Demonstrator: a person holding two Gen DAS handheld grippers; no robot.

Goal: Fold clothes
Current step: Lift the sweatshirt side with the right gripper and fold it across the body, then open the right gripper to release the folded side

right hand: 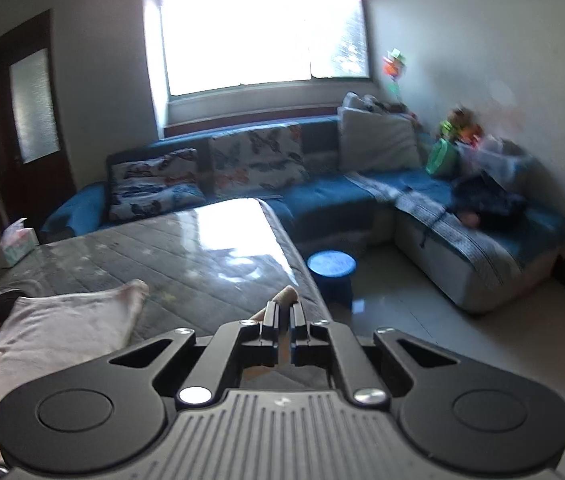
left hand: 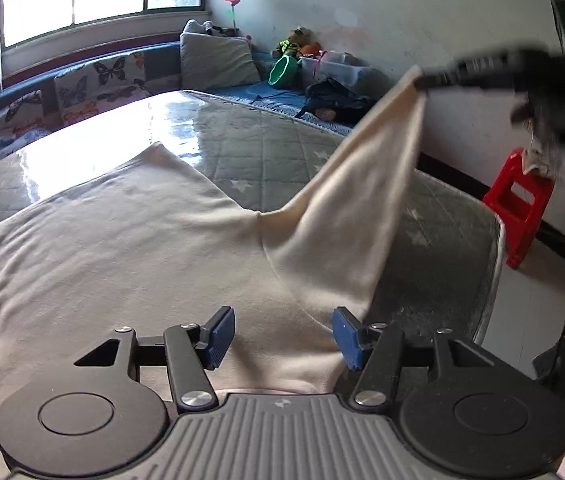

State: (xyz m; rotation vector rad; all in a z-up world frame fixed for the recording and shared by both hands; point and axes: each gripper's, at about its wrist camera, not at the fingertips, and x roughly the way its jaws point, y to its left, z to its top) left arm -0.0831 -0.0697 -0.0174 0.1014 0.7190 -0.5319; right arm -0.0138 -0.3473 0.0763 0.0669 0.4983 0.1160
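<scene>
The right gripper (left hand: 422, 80) in the left wrist view is just a smeared black shape, so you can't make out its fingers. The cream shirt (left hand: 130, 248) runs off the left and bottom edges there. The toys (right hand: 462, 128) on the sofa (right hand: 322, 196) are too blurry to identify.

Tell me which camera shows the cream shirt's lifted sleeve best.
The left wrist view: the sleeve rises full length from the cream shirt to the right gripper. The right wrist view shows only its tip between the shut fingers.
</scene>
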